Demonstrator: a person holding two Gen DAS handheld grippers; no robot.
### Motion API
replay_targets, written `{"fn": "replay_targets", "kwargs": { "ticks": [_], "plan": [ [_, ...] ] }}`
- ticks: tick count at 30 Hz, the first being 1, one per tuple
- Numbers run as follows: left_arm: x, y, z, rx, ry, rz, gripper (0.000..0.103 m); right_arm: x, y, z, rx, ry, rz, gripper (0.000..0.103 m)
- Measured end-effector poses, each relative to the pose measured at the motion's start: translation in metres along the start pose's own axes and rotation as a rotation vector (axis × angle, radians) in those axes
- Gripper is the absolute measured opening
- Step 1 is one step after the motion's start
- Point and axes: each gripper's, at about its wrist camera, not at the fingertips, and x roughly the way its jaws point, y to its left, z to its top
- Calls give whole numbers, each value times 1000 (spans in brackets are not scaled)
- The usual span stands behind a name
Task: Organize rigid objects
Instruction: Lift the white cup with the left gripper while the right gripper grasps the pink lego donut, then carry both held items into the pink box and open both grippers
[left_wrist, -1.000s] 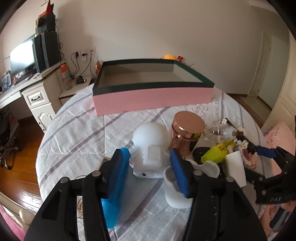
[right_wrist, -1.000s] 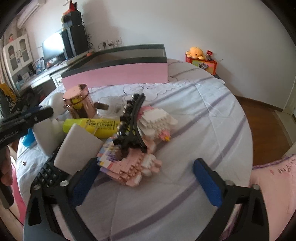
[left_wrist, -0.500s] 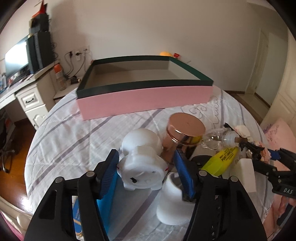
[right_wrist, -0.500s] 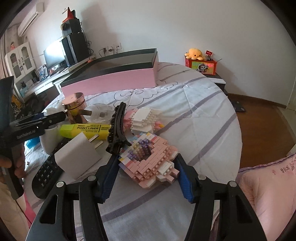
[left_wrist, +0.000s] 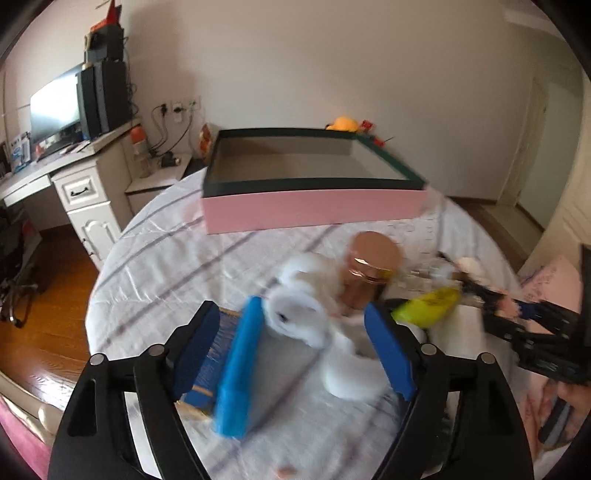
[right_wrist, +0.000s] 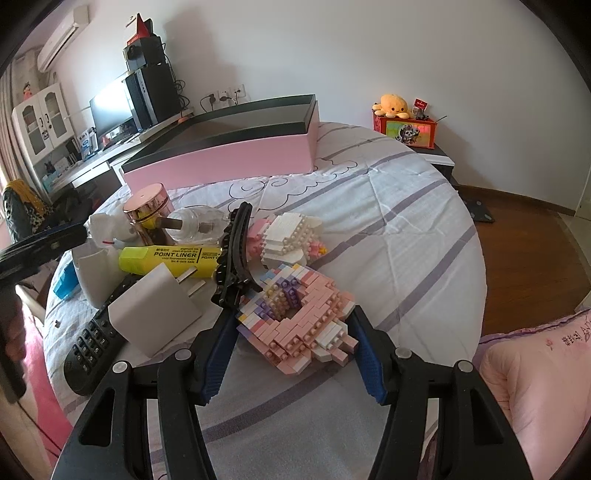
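Both grippers sit low over the round table's striped cloth (right_wrist: 424, 206). On the right, the right gripper (right_wrist: 291, 354) has its blue pads closed against the two sides of a pink brick-built model (right_wrist: 299, 325), gripping it where it lies on the cloth, just beside a black hair claw (right_wrist: 232, 254). On the left, the left gripper (left_wrist: 295, 347) has just been opening its jaws and now stands wide, pressing on nothing; between the pads, blurred, are a white figurine (left_wrist: 295, 314) and a blue case (left_wrist: 240, 365), with a white cup (left_wrist: 351, 373) close by. Behind them stands a rose-gold jar (left_wrist: 369, 269). A yellow highlighter (right_wrist: 170, 258), a white charger (right_wrist: 155, 314) and a black remote (right_wrist: 92, 343) crowd the middle. Farther back on the table rests the open pink box (left_wrist: 314, 210) with its dark green rim.
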Motion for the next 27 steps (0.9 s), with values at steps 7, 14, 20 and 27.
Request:
{"fn": "replay_targets", "kwargs": {
  "ticks": [7,14,20,27],
  "plan": [
    [24,-40,-16,107,72,-16,84,0,0,0,-2,1,1,61],
    [31,-40,-19,102,78,-68,64,-2,-1,-1,0,-4,6,61],
    [22,-26,-21,65,69,-80,47,-5,2,-3,-8,-7,14,61],
    [11,-25,-25,67,53,-64,45,-13,6,-4,-8,-25,13,61]
  ]
}}
